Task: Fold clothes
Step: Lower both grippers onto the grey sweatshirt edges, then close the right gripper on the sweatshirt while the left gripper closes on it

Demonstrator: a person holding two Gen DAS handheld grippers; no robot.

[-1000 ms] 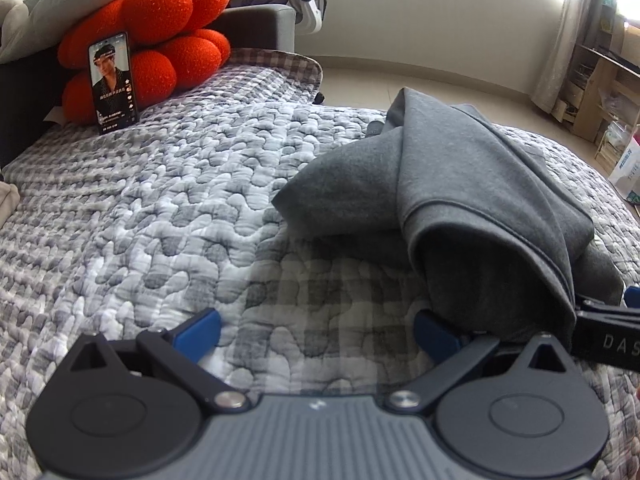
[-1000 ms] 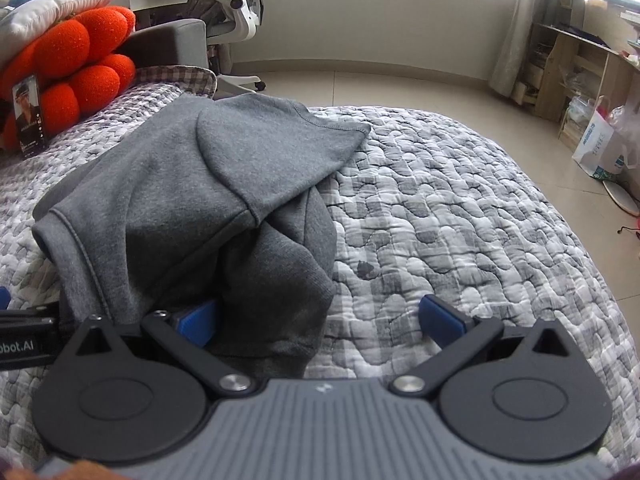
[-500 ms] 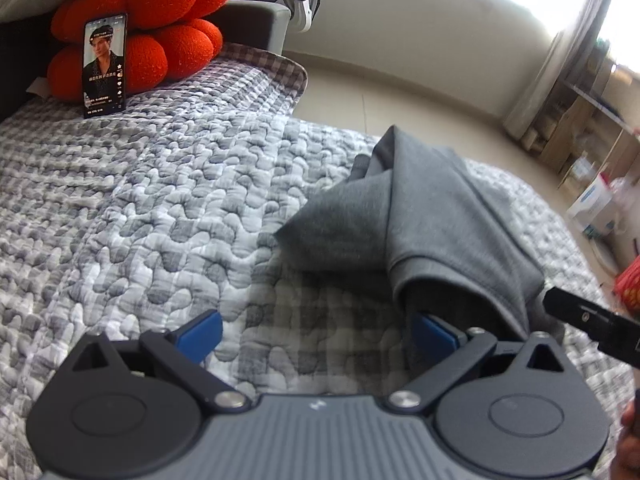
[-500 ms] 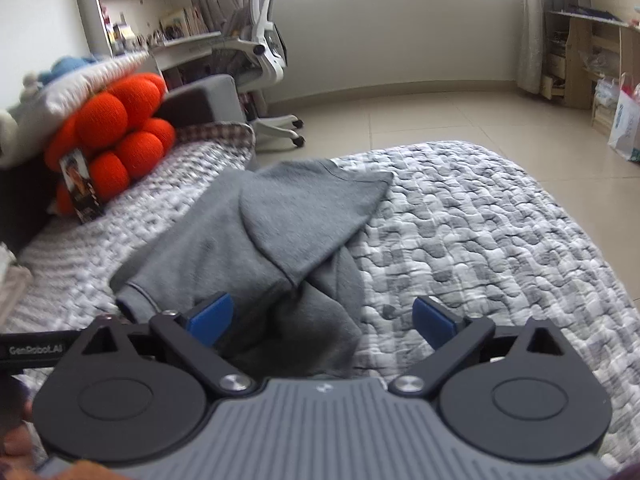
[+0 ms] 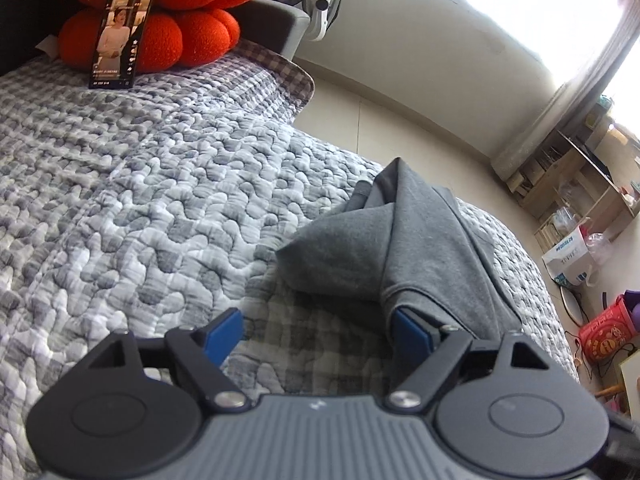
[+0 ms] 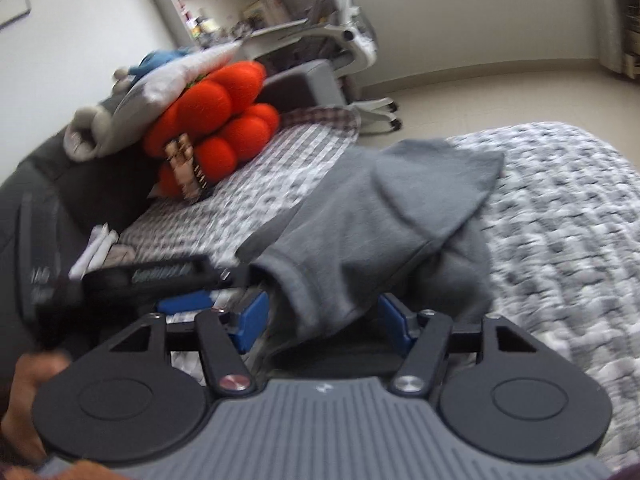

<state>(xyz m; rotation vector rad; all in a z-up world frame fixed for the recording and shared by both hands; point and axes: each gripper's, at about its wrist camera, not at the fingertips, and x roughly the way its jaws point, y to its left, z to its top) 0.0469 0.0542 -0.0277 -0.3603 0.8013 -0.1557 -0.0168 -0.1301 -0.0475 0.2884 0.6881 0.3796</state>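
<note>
Between the blue pads of my right gripper [image 6: 320,320] hangs the hem of the grey sweatshirt [image 6: 384,216]; the jaws stand apart with cloth bunched in the gap, and I cannot tell whether they pinch it, since the view is blurred. Ahead of that gripper the garment runs away from me in a long heap over the quilted bedspread [image 6: 560,216]. To the left of it my left gripper's [image 6: 132,280] black body is in sight, smeared, near the same hem.

From my left gripper [image 5: 318,332], jaws wide apart, the sweatshirt [image 5: 420,240] lies ahead and to the right. Its ribbed edge touches or drapes over my right pad [image 5: 412,332]; the left pad [image 5: 224,330] has only bedspread [image 5: 160,200] beyond it. Cloth covers the outer side of that right finger, so what lies behind is hidden.

Far ahead to the left, an orange cushion [image 5: 172,20] props up a phone [image 5: 120,36].
</note>
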